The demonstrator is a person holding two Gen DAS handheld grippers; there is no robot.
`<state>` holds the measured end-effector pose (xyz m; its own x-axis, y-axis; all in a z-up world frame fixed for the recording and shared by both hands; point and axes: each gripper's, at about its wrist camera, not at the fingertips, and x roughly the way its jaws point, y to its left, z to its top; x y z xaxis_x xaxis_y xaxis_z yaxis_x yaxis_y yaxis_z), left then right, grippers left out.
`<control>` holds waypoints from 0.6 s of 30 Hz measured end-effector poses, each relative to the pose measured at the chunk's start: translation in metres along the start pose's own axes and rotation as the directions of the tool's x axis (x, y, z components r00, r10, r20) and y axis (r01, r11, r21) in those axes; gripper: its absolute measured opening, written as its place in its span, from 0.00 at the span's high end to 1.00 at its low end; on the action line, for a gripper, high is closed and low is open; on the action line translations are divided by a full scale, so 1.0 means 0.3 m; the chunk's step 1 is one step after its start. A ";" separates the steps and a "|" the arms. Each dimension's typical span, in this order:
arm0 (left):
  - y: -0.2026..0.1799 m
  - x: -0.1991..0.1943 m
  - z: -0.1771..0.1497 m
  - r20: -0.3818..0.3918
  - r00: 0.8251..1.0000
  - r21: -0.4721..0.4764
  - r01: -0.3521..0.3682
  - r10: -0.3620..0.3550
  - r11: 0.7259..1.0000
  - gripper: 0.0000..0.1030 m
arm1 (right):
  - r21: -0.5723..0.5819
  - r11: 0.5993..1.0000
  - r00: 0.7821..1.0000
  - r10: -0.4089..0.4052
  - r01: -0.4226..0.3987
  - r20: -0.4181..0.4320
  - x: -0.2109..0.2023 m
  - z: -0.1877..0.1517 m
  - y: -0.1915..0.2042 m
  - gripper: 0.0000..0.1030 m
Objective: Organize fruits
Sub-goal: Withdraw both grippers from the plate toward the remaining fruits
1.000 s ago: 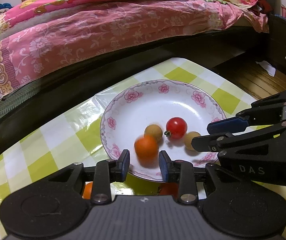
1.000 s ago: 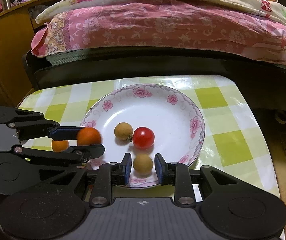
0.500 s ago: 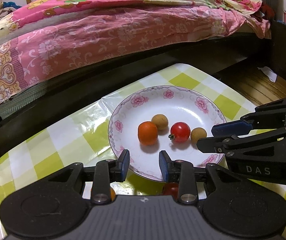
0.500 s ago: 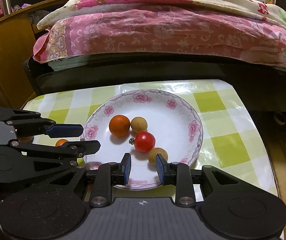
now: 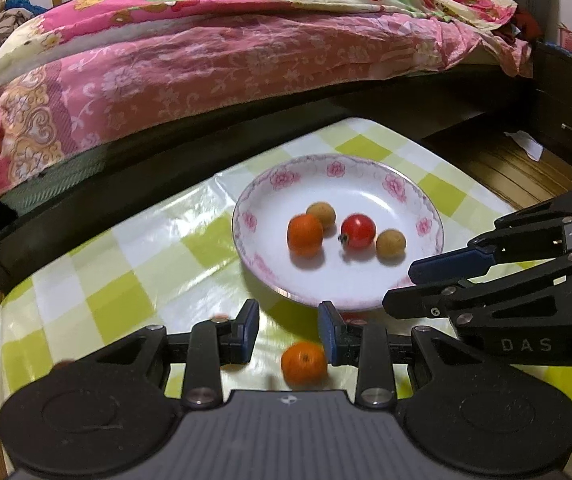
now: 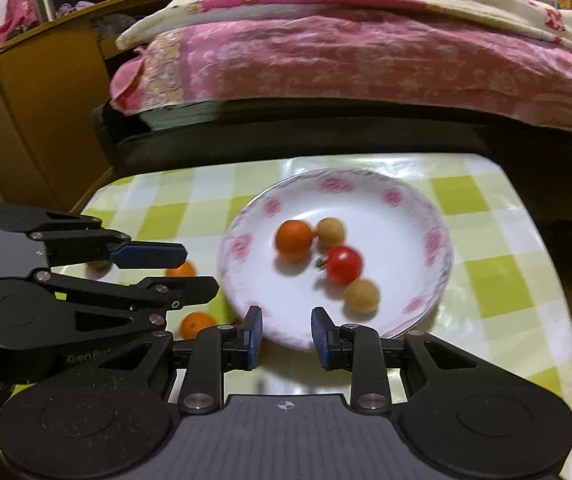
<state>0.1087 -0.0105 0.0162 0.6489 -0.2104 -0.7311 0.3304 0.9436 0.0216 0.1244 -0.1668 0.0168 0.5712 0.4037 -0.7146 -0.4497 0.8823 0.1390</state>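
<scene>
A white plate with pink flowers holds an orange, a red cherry tomato and two tan longans. My left gripper is open and empty, low over the tablecloth in front of the plate. A small orange lies on the cloth just under its right finger. My right gripper is open and empty at the plate's near rim. In the right wrist view two more small oranges lie left of the plate.
The table has a green and white checked cloth. A bed with pink bedding runs along the far side. A wooden cabinet stands at the left, dark drawers at the right. A brownish fruit lies behind the left gripper.
The orange has left my left gripper and now rests on the plate. Both grippers have pulled back from the plate. A small orange now shows between my left fingers.
</scene>
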 end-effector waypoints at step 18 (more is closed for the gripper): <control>0.011 -0.012 -0.093 -0.070 0.997 0.060 0.032 -0.028 0.998 0.61 | -0.004 0.998 0.995 0.068 -0.069 -0.072 0.087 -0.050 0.045 0.76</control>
<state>0.0883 0.0007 -0.0002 0.5900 -0.2182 -0.7774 0.3917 0.9193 0.0393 0.1229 -0.1479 -0.0103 0.4881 0.4442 -0.7513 -0.4905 0.8516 0.1849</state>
